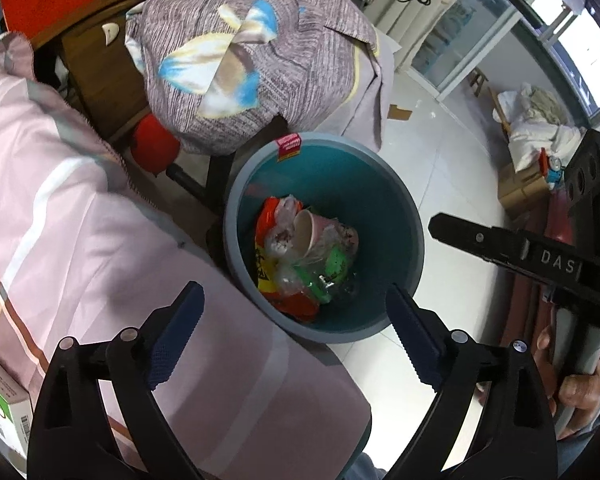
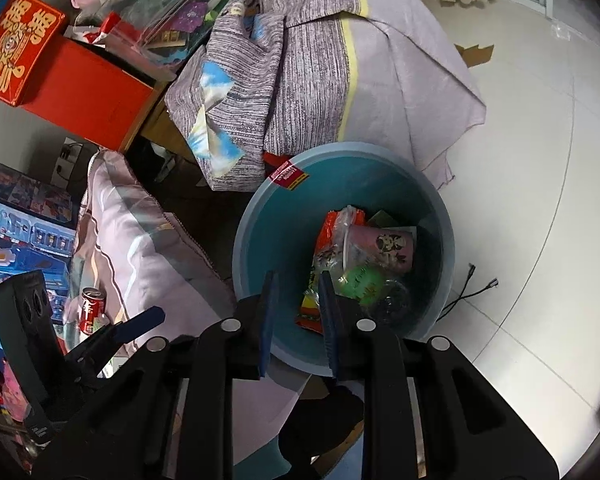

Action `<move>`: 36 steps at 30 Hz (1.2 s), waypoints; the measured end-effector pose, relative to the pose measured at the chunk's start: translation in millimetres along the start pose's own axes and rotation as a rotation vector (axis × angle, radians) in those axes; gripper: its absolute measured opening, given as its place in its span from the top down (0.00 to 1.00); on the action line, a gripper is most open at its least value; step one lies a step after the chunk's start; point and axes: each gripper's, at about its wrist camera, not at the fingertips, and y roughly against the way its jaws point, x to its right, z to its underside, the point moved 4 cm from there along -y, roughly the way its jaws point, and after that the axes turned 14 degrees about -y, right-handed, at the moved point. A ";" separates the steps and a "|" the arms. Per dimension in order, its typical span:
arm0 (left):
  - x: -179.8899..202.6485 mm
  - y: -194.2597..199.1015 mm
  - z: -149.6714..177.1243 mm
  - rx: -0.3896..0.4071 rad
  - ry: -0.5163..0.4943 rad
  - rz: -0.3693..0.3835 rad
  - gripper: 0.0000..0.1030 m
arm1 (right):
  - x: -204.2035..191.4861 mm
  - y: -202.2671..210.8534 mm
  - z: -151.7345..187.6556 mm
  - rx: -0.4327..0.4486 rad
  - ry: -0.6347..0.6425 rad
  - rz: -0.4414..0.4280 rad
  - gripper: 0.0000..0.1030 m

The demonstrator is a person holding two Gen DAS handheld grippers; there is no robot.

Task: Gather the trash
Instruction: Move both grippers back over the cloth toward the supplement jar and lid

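White floor tiles (image 1: 440, 184) carry one teal bin (image 1: 400, 216) beside a pink striped quilt (image 1: 60, 216), holding one pink paper cup (image 2: 380, 246), a green wrapper (image 2: 362, 280) and orange packets (image 1: 268, 256), while the left gripper (image 1: 296, 332) gapes wide and empty and the right gripper (image 2: 298, 312) stands narrow, gripping nothing.

Black plastic gripper frames, silver rivets – dark blue ribbed fingers (image 1: 412, 336); "DAS" lettering on right gripper (image 1: 500, 248).

The trash bin's (image 2: 256, 216) near rim hides behind black gripper arms; print on its red label (image 2: 288, 176) is unreadable.
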 end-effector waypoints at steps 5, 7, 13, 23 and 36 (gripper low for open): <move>-0.1 4.9 5.9 0.006 0.003 -0.003 0.10 | -0.1 1.0 3.5 0.009 -0.002 0.060 0.29; -0.3 7.4 8.7 0.008 0.007 -0.005 0.09 | 2.3 0.4 5.9 -0.004 -0.019 0.064 0.27; -2.6 22.3 20.8 0.024 0.014 -0.020 0.09 | -1.4 -1.1 19.5 -0.020 -0.018 0.076 0.26; -35.4 70.7 69.6 0.070 0.110 -0.113 0.07 | -56.8 -22.9 62.8 -0.113 0.114 0.047 0.26; -93.5 134.1 159.0 0.106 0.251 -0.181 0.07 | -129.0 -38.6 144.8 -0.195 0.275 0.025 0.20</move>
